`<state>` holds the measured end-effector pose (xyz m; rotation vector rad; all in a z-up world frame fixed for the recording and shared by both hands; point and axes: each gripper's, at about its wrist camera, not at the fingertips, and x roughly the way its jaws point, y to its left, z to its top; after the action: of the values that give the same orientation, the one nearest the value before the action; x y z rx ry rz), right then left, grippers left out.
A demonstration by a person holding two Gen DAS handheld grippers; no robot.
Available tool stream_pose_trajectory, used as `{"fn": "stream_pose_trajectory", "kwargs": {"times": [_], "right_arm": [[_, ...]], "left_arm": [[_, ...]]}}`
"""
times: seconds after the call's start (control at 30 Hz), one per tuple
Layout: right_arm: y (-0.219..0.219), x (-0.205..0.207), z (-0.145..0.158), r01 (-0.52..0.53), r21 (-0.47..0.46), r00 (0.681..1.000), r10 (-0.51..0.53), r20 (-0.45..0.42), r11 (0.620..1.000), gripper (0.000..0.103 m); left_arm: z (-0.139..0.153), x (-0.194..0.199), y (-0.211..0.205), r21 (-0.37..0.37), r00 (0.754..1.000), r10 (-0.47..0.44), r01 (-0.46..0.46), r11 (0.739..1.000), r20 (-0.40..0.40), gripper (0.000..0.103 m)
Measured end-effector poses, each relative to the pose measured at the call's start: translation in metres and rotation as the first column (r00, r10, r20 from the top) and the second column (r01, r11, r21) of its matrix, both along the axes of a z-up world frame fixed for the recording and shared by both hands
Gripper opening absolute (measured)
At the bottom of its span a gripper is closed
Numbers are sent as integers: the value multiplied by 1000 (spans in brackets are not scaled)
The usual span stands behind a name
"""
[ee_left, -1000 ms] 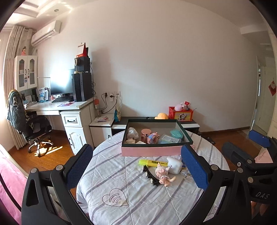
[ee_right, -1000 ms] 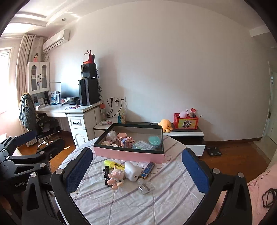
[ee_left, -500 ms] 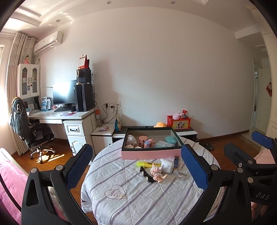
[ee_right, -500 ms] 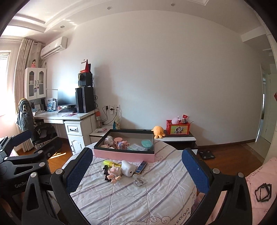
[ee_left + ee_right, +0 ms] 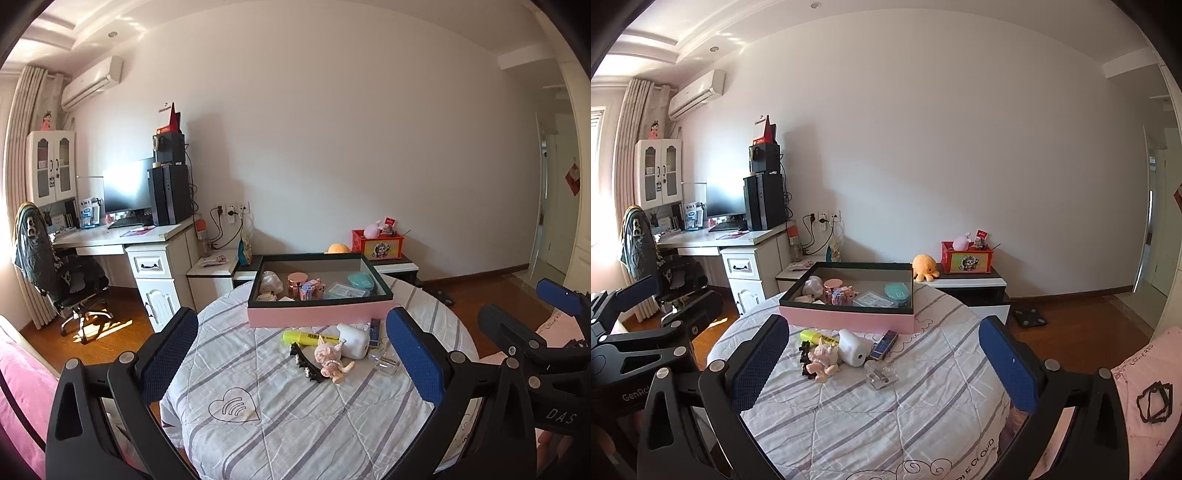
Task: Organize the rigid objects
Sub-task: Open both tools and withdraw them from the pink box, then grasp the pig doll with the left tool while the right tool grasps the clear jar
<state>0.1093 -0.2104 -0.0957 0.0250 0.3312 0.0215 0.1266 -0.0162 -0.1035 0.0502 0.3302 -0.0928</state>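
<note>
A round table (image 5: 295,424) under a striped cloth carries a pink box (image 5: 319,316) with a dark rim, which holds several small items. In front of the box lie a yellow highlighter (image 5: 306,338), a white bottle-like object (image 5: 354,341), a pink doll figure (image 5: 330,363), a black hair clip (image 5: 304,363), a small blue box (image 5: 375,328) and a clear glass bottle (image 5: 881,374). My left gripper (image 5: 291,332) hangs open above the near part of the table, holding nothing. My right gripper (image 5: 882,332) is open too, short of the objects, empty.
A white desk (image 5: 122,236) with a monitor and a computer tower stands at the left, with an office chair (image 5: 62,273) beside it. Behind the table a low cabinet (image 5: 967,282) carries a red box and an orange plush. Pink bedding (image 5: 1145,387) lies at the right.
Both grippers drew back from the table, then came a little closer again. They stayed open, and the objects on the table have not moved.
</note>
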Motion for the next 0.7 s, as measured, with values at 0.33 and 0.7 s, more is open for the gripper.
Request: {"fn": "stream_pose_trajectory", "kwargs": {"times": [0.33,0.7], "right_arm": [[-9,71,-65,-14,13,976,17,-219,1000,103],[-32,124,-120,4,55,938,15,-347,998,103]], "left_arm": [[-86,77,-10,0,957,-29,30,1000,-289,103],[-136,136,-38,9,910,-81,92,996,-406,100]]}}
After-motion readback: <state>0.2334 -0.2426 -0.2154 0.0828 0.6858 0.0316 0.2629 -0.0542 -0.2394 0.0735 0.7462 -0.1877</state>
